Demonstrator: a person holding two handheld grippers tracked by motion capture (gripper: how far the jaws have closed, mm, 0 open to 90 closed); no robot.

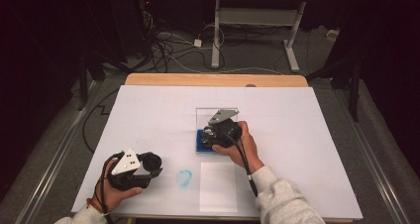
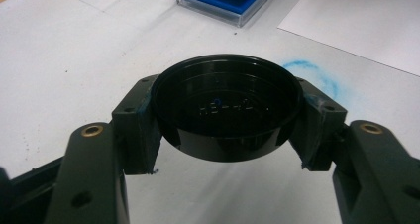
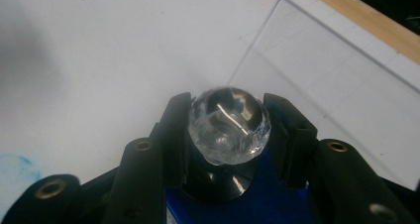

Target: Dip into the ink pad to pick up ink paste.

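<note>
The work in hand looks like taking apart, or putting together, a small display set, and the step now is the grasp on the ball; the right tool (image 1: 214, 133) stands over the clear case (image 1: 216, 116) near the middle of the desk (image 1: 297, 135), and in the right gripper view its two black jaws are closed against the sides of a clear faceted ball (image 3: 229, 124); this ball sits on a black stand (image 3: 218, 183), and the stand rests on the blue pad (image 3: 277, 204) that lines the bottom of the case; the transparent lid of the case is open and stands upright behind the ball. The left tool (image 1: 153, 163) waits near the front left part of the desk, well apart from the case, and it grips a round black cap (image 2: 227, 105) by its rim, with the hollow side up; inside the cap I see some small raised letters, but they are too dark to read. On the white cover between the two hands there is a blue smudge (image 1: 184, 178), and beside it lies a white sheet of paper (image 1: 218, 187). I judge that the next move calls for a straight and slow lift of the ball, because its smooth facets may slip in the jaws, and the black stand may rise together with it; the left tool must keep the cap level meanwhile.
</note>
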